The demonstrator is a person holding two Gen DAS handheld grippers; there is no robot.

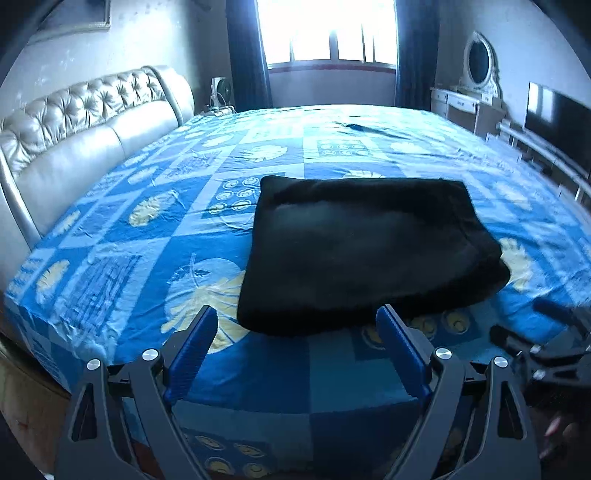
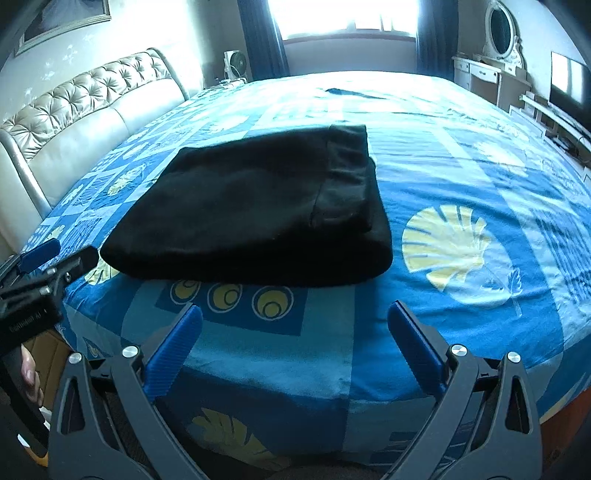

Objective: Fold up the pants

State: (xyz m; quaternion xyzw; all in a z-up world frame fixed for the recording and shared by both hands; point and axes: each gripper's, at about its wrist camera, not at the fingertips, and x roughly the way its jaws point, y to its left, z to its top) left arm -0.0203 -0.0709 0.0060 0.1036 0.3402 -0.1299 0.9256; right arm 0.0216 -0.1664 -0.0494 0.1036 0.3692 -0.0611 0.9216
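The black pants (image 1: 369, 251) lie folded into a thick rectangle on the blue patterned bedspread (image 1: 147, 236), near the bed's front edge. In the right wrist view the pants (image 2: 251, 206) show their waistband end on top at the right. My left gripper (image 1: 297, 317) is open and empty, just short of the pants' near edge. My right gripper (image 2: 295, 314) is open and empty, a little in front of the pants. The left gripper also shows at the left edge of the right wrist view (image 2: 55, 258), and the right gripper at the right edge of the left wrist view (image 1: 535, 332).
A padded cream headboard (image 1: 81, 122) runs along the bed's left side. A window with dark curtains (image 1: 328, 33) is behind the bed. A white dresser with an oval mirror (image 1: 476, 81) and a TV (image 1: 557, 114) stand at the right. A small fan (image 2: 234, 64) sits beside the bed.
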